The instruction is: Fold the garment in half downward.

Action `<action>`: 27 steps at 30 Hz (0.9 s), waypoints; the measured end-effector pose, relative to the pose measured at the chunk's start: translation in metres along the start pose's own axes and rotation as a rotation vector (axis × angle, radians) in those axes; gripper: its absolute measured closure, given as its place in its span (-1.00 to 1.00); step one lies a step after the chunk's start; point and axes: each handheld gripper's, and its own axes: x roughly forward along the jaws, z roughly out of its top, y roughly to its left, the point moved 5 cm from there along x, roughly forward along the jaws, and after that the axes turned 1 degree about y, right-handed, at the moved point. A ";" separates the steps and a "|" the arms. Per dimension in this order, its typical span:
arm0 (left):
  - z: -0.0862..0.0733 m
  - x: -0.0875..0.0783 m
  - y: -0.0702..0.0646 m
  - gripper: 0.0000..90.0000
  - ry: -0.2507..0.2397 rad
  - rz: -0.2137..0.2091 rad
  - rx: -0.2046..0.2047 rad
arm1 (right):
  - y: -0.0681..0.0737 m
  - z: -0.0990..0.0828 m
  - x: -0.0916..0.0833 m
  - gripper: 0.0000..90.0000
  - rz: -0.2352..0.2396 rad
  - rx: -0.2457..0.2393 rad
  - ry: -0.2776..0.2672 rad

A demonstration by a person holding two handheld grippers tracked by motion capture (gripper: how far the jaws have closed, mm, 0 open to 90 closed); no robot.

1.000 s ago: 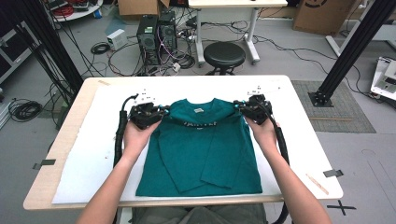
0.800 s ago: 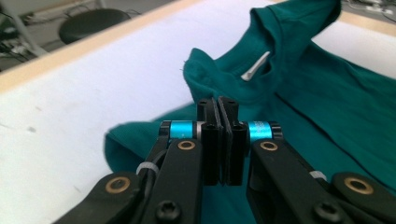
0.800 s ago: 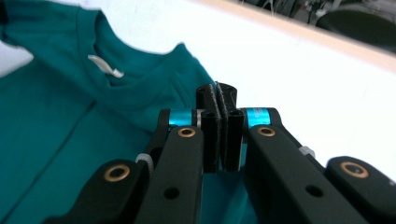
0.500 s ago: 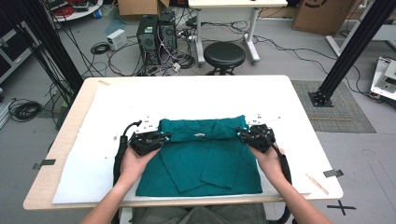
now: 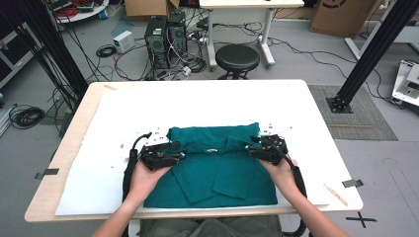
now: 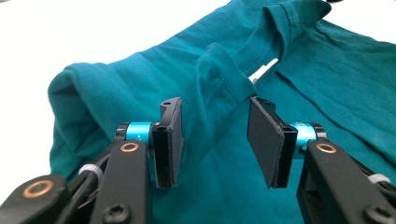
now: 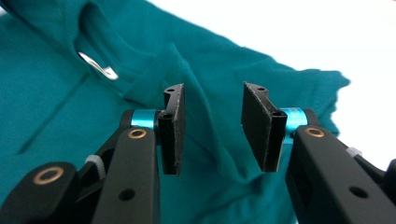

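Note:
A teal T-shirt (image 5: 217,173) lies on the white sheet, its top half folded over toward the person, with the collar label (image 5: 212,149) facing up. My left gripper (image 5: 180,155) rests at the shirt's left fold edge and my right gripper (image 5: 249,148) at the right one. Both have just been opening their jaws. In the left gripper view the gripper (image 6: 215,135) stands open over a raised ridge of shirt cloth (image 6: 219,70), and its pads (image 6: 168,140) do not press on it. The right gripper (image 7: 212,128) is likewise open above loose cloth (image 7: 201,79).
The white sheet (image 5: 197,108) covers most of the wooden table. A thin wooden stick (image 5: 336,193) lies near the front right corner. Tape strips (image 5: 352,183) mark the table's edges. A black stool (image 5: 237,57) and computer towers (image 5: 165,34) stand beyond the far edge.
Both hands drew the shirt's shoulders from the far side toward the person, folding the top half over the lower part, and sank to the table. Over the last half second they stayed put.

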 end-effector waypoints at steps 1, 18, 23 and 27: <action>0.000 0.002 0.001 0.26 0.007 0.008 0.006 | -0.001 -0.001 0.008 0.57 0.001 -0.013 0.024; -0.023 -0.024 -0.018 0.95 0.031 -0.091 0.049 | 0.031 -0.028 -0.038 0.99 0.066 -0.105 0.012; -0.031 -0.031 -0.017 0.49 0.049 -0.107 0.007 | 0.040 -0.043 -0.046 0.60 0.070 -0.147 0.037; -0.019 -0.041 -0.014 0.19 -0.022 -0.090 -0.022 | 0.033 -0.038 -0.056 0.46 0.044 -0.127 -0.014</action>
